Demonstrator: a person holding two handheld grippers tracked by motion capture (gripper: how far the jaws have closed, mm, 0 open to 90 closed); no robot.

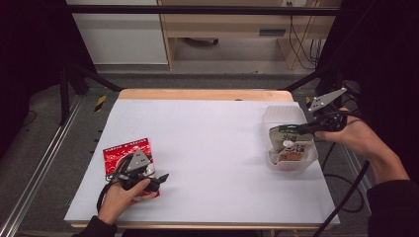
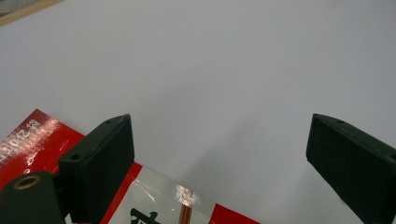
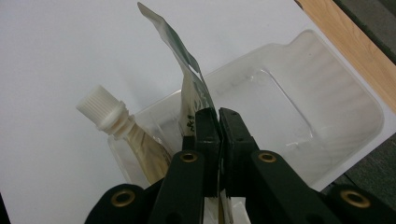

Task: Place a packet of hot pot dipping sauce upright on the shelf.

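A spouted pouch [image 1: 290, 144] with a green top and a white screw cap [image 3: 100, 108] hangs over a clear plastic tray [image 1: 274, 114] at the table's right side. My right gripper [image 1: 302, 129] is shut on the pouch's top edge [image 3: 187, 70], its jaws pressed together on the foil. Whether the pouch's bottom rests in the tray [image 3: 327, 93] I cannot tell. At the front left a red snack packet [image 1: 121, 150] lies flat on the white table. My left gripper [image 1: 161, 179] stands open just above its right end, with the packet [image 2: 32, 144] under the left jaw and nothing between the pads.
A white sheet [image 1: 212, 148] covers the table, whose wooden edge [image 1: 202, 94] shows at the back. Black frame bars and cables stand beyond the right edge. A metal rail runs along the floor at the left.
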